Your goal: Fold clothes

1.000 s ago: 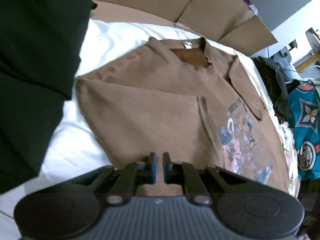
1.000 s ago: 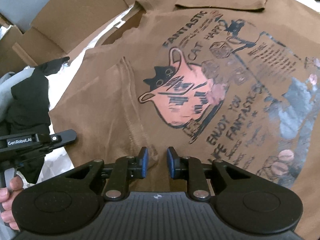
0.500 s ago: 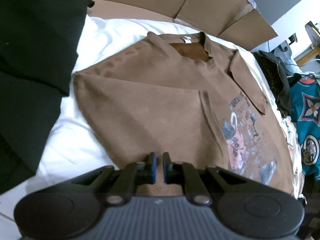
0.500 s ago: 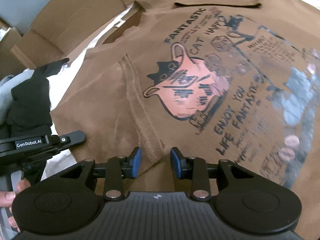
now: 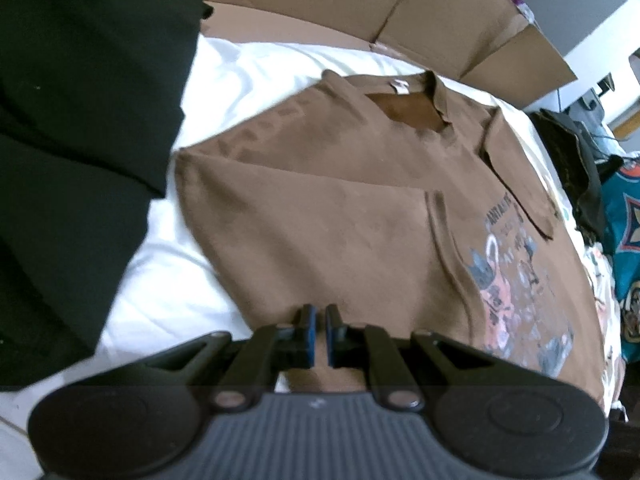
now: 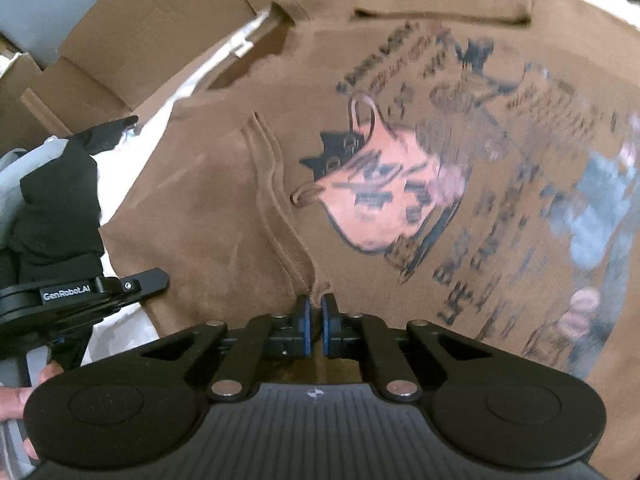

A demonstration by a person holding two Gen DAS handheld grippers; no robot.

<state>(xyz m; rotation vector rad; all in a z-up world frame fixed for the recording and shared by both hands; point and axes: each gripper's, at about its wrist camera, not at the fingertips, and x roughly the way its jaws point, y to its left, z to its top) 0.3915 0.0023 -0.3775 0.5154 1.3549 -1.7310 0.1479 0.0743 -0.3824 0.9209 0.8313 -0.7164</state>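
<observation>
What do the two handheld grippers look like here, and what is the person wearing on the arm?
Both grippers are matte black: a ribbed body with two round discs, angled linkage bars with silver pivot pins, and fingers tipped with blue pads. The left gripper, seen side-on from the right wrist camera, bears white "GenRobot.AI" lettering. The arm behind it wears a black sleeve.

Brown T-shirt (image 5: 320, 208): we lose its near hem behind the left gripper (image 5: 318, 334) body, and its far side past the right edge of the right wrist view. Printed lettering (image 6: 500, 240): smeared, we cannot read it. Black garment (image 5: 80, 120): cut off at left and top. Right gripper (image 6: 315, 322): whether fabric sits between the pads, we cannot tell. Hand (image 6: 16, 396) at lower left: only fingertips show
</observation>
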